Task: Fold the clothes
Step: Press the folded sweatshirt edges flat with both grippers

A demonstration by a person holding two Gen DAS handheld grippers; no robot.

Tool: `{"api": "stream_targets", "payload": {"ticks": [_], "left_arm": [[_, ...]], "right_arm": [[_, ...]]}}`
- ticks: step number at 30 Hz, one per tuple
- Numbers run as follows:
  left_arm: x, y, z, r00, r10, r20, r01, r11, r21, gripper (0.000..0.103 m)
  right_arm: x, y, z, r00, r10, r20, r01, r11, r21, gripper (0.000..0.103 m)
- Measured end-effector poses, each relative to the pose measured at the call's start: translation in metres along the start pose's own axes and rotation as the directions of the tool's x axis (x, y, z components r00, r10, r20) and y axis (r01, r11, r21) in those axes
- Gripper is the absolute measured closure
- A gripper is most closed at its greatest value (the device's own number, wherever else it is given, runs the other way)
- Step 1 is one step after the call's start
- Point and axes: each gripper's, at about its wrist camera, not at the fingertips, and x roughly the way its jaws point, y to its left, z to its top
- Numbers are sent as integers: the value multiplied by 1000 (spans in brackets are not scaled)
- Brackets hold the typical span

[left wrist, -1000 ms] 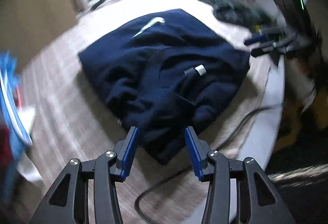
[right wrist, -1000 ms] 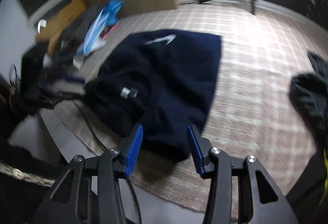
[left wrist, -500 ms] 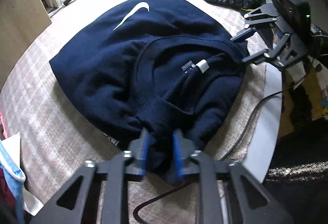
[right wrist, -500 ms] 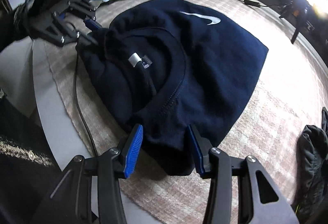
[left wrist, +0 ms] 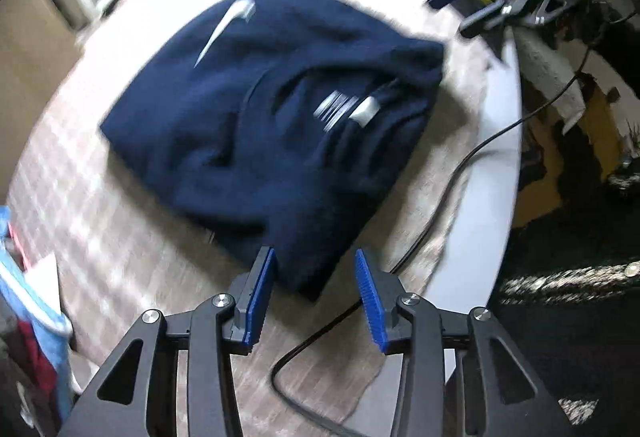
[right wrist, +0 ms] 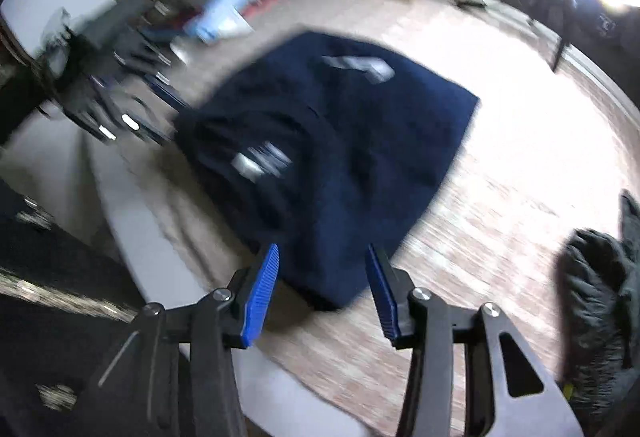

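Navy sweatshirt lies in a folded bundle on the checked surface, collar label up. Half a second ago the left gripper pinched its near edge; now it has let go and drawn back, jaws wide, and the right gripper gapes empty too, so this fold looks set down, though blur hides detail. A dark garment waits nearby; a black cable trails beside the bundle.

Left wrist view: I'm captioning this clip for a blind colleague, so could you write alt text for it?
A folded navy sweatshirt with a white swoosh lies on a pale checked cloth, just ahead of the open left gripper, which holds nothing. A black cable runs along the table edge at right, and the right gripper shows blurred at top right.
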Motion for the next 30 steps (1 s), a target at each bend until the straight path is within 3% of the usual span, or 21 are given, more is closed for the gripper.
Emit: {"api": "stream_targets", "payload": {"ticks": [2,5,12,14,15,20,21,26,27,29,30], "left_arm": [[2,-11,15,1000,-7,30,5,998,56,53],[16,-27,32,1000,-4,31,0,991,131,53],[30,-36,43,1000,-2,3,2,977,211,53],[30,-28,40,1000,-22,-19,25,982,186,55],[28,-23,37,999,-33,-26,37,986,164,55],[18,-7,27,1000,-11,-20,13,995,97,55],[16,-4,25,1000,-5,-18,6,996,85,55],[25,4,19,1000,-6,-17,8,994,105,54],[32,3,16,999,-2,-39,7,993,117,55],[44,1,11,997,12,-82,-1,991,136,77],[45,3,9,996,15,-92,-3,991,130,77]], "right_arm": [[2,25,6,999,30,44,-27,997,-71,58],[30,54,14,996,88,14,-84,982,-168,58],[84,50,23,994,80,-80,-95,976,-195,61],[90,43,24,993,71,-95,-87,978,-187,64],[94,42,24,993,65,-103,-83,980,-182,72],[101,35,28,992,51,-118,-72,980,-186,89],[100,34,30,992,58,-116,-79,980,-184,99],[99,34,38,988,79,-133,-103,976,-190,99],[100,35,38,987,81,-139,-107,975,-194,99],[101,37,39,985,89,-150,-119,972,-203,99],[98,39,41,984,95,-149,-126,970,-209,99]]}}
